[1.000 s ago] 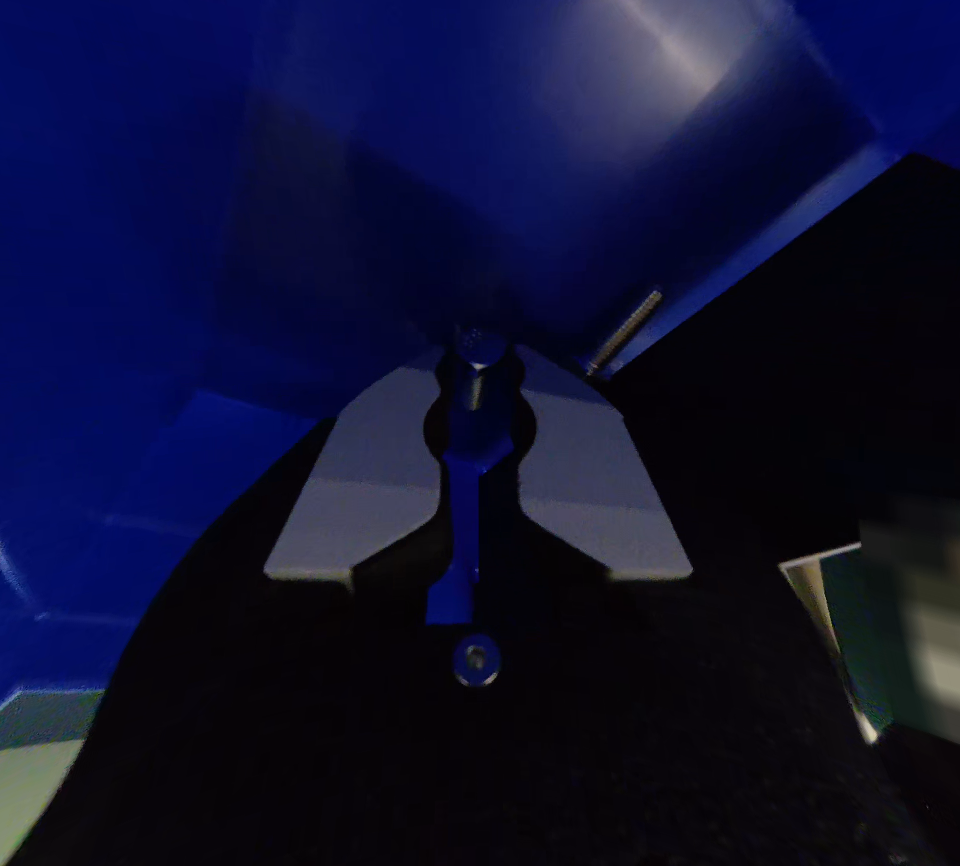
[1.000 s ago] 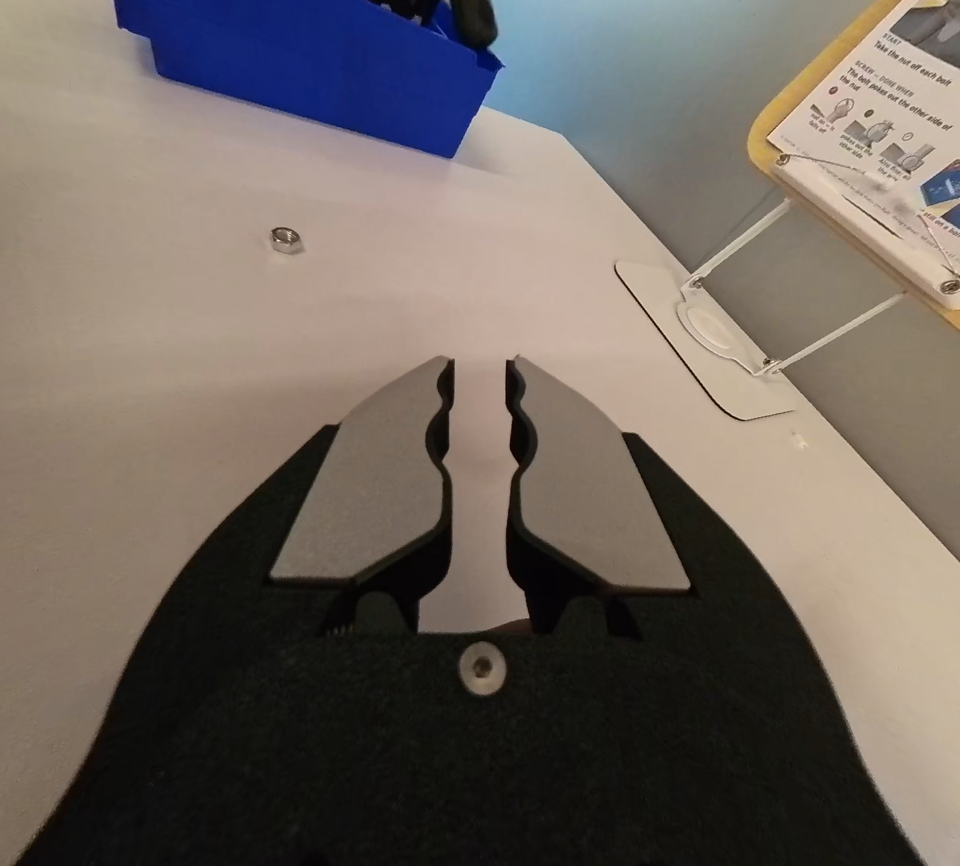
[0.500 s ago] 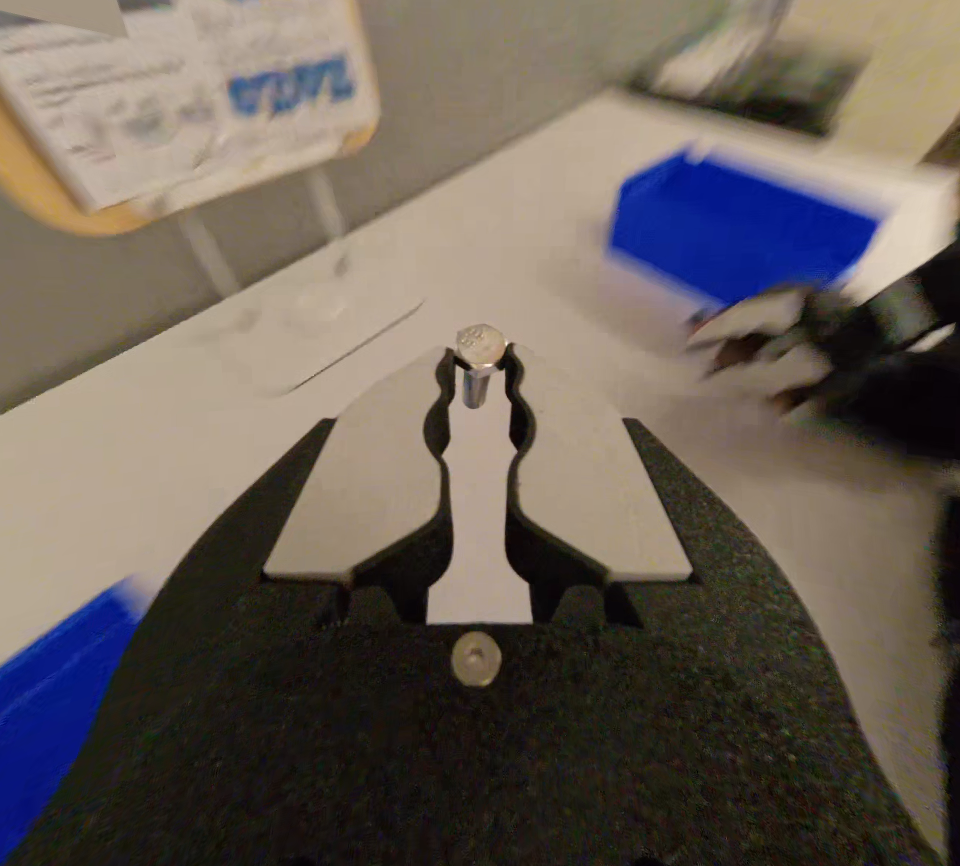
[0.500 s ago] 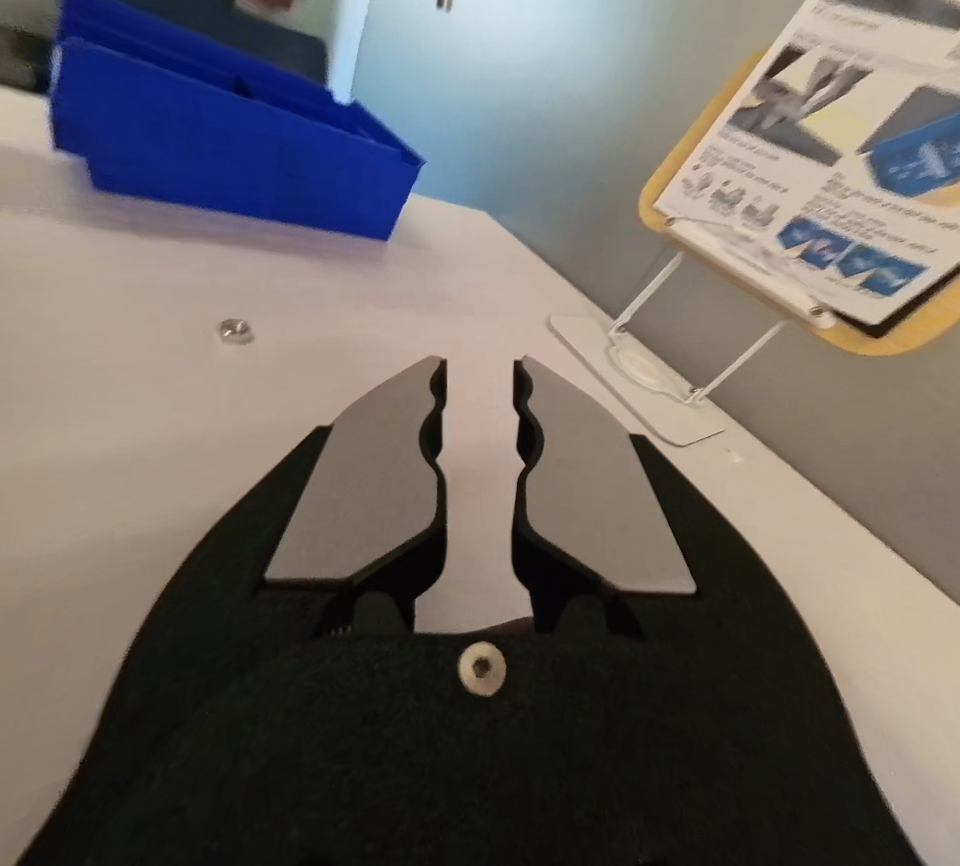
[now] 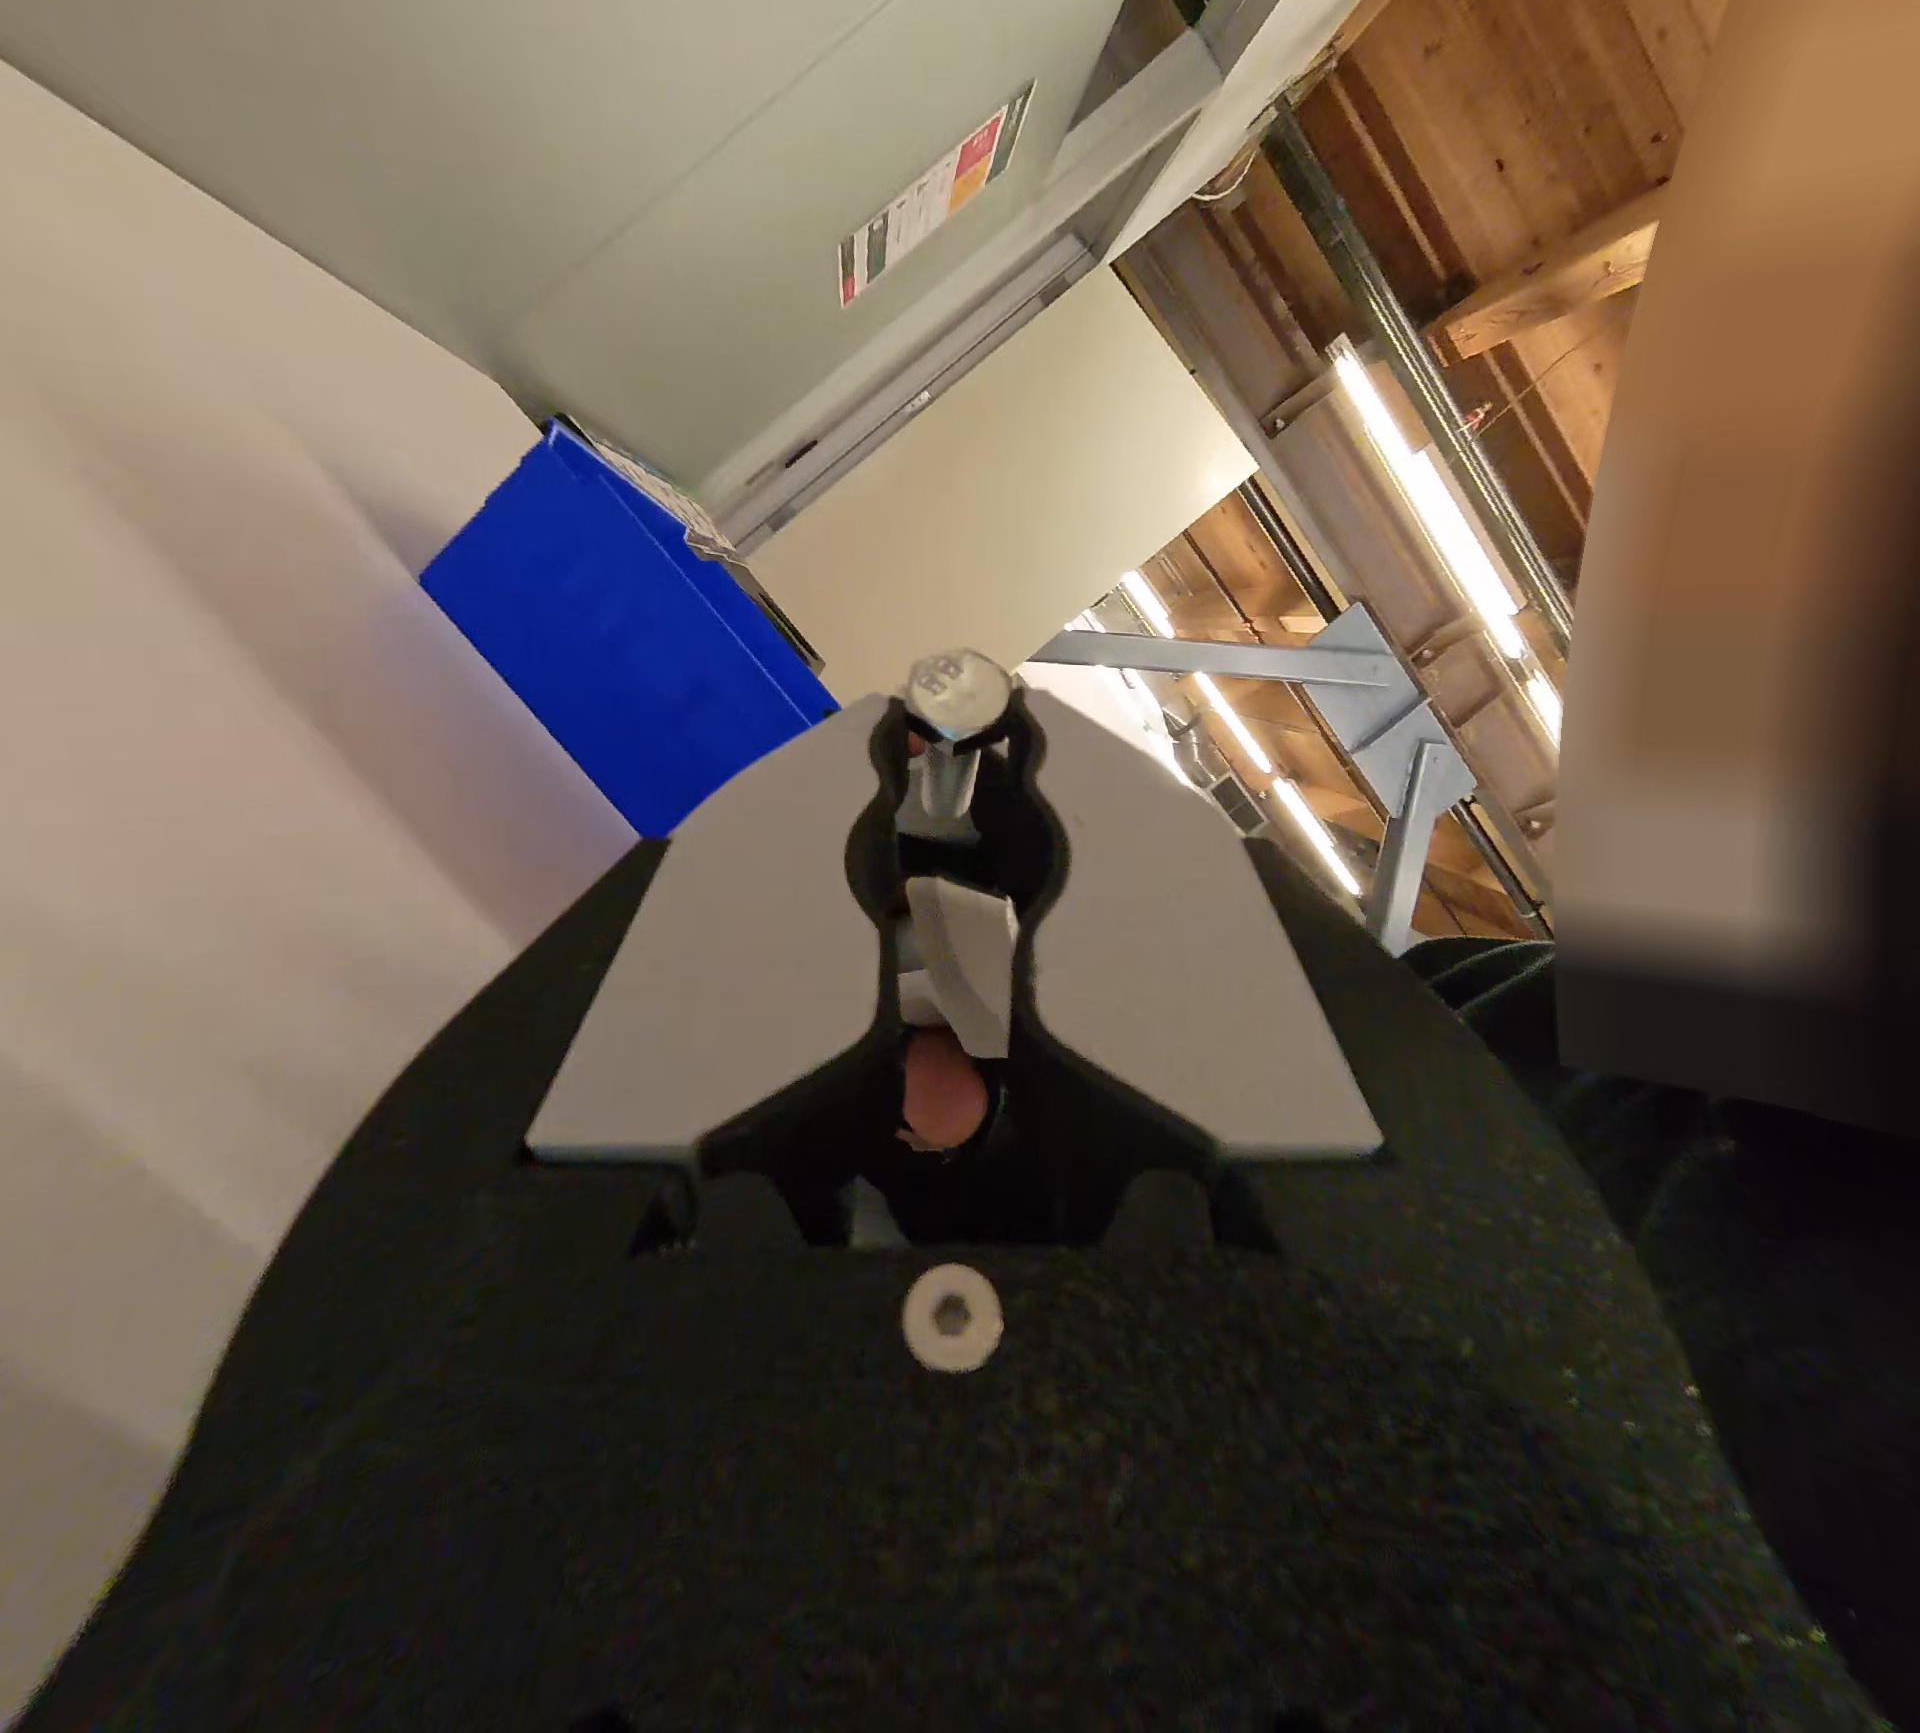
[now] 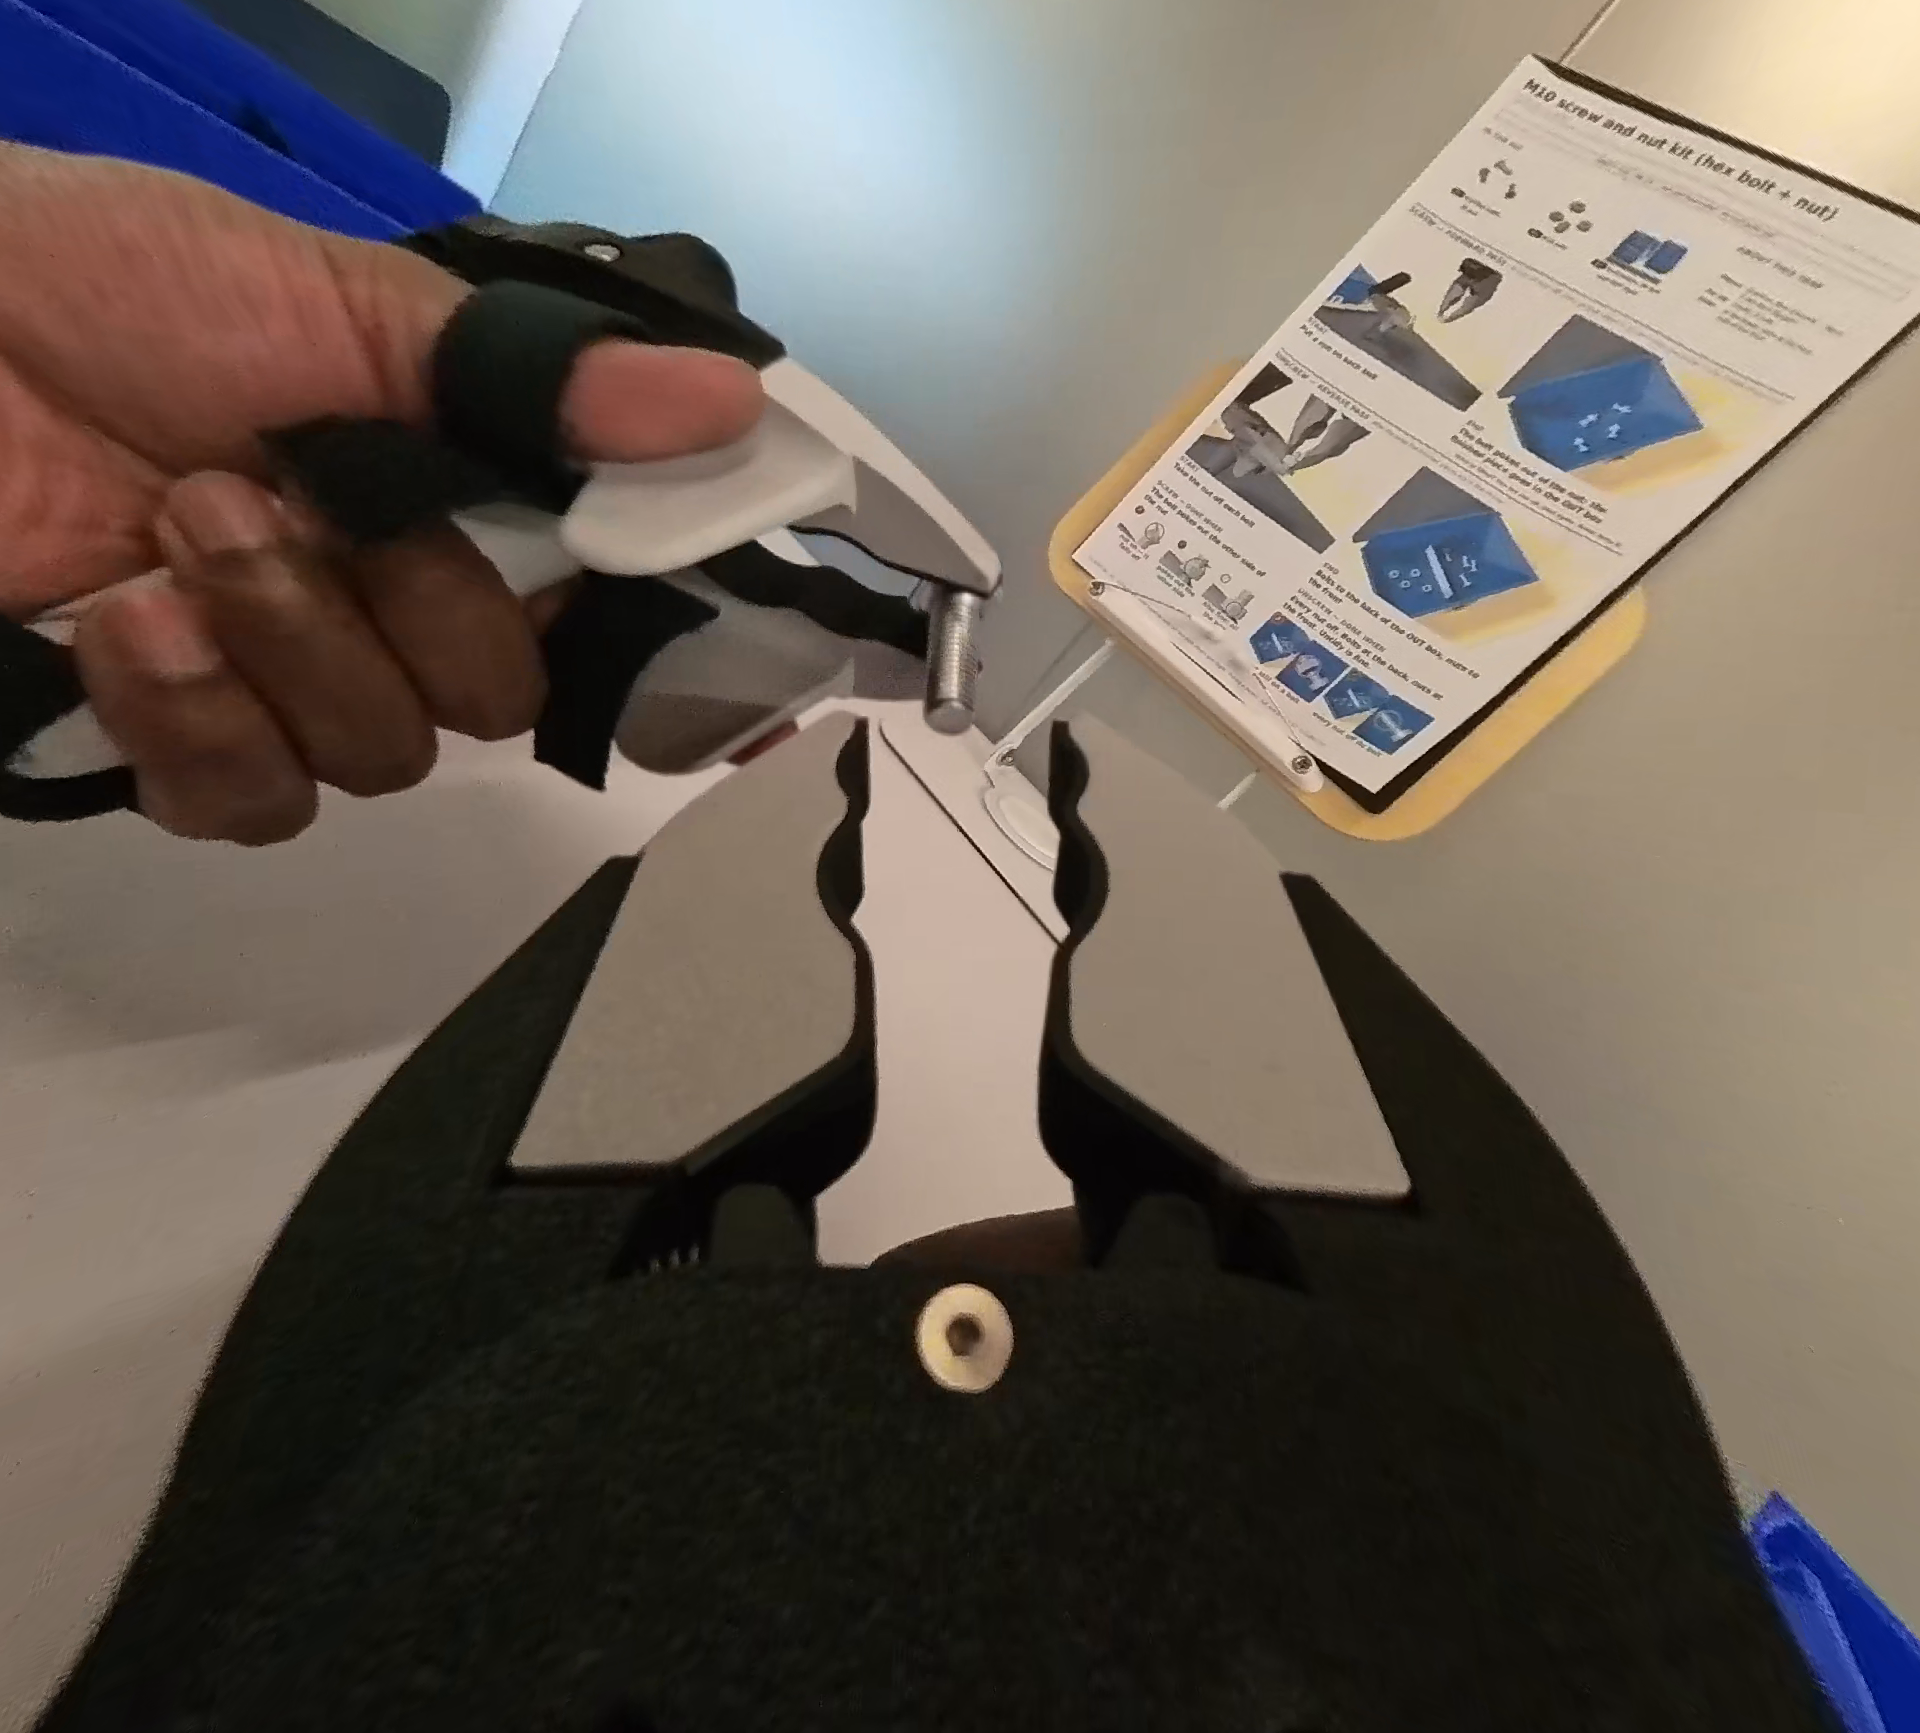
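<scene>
White tabletop (image 6: 156,1008); left tongs (image 5: 956,727) pinch threaded steel bolt (image 5: 951,696).

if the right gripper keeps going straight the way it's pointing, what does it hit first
Probably the bolt held in the left gripper: its threaded end hangs just past the open right gripper, slightly left of centre. If it passes that, the stand's white base comes next. Depth is unclear.

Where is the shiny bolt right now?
The bolt is pinched in the left hand-held gripper, just above the open right hand-held gripper, with the instruction sheet behind.
</scene>
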A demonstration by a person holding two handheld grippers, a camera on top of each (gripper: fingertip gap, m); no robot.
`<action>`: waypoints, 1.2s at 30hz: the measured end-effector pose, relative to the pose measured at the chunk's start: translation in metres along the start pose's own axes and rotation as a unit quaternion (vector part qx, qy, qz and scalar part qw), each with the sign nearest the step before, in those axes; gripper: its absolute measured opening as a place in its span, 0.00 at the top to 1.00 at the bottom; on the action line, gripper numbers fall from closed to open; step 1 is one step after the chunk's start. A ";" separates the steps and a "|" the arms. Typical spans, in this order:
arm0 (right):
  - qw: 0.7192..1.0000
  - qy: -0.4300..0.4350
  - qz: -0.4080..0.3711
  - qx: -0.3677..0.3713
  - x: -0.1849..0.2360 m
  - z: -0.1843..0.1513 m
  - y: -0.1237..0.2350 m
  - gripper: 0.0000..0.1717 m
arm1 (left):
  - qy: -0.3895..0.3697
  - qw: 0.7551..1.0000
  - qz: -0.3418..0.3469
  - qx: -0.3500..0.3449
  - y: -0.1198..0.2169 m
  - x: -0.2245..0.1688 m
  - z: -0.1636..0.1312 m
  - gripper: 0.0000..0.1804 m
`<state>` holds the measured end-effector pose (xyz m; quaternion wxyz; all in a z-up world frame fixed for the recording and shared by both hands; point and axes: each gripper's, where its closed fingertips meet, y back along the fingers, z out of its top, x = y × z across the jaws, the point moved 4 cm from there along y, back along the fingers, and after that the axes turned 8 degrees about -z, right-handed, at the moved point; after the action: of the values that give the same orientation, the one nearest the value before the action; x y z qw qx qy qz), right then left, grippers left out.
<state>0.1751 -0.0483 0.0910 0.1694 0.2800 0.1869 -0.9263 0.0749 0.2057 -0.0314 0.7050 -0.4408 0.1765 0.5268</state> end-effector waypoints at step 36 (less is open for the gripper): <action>0.888 -0.150 0.377 0.216 0.061 -0.027 0.024 0.95 | -0.490 0.646 0.155 0.564 0.072 0.019 -0.059 0.84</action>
<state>0.1491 -0.0701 0.0288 0.4667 0.2164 -0.1655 -0.8414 0.0299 0.1735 -0.1088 0.7088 0.3981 0.1340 0.5668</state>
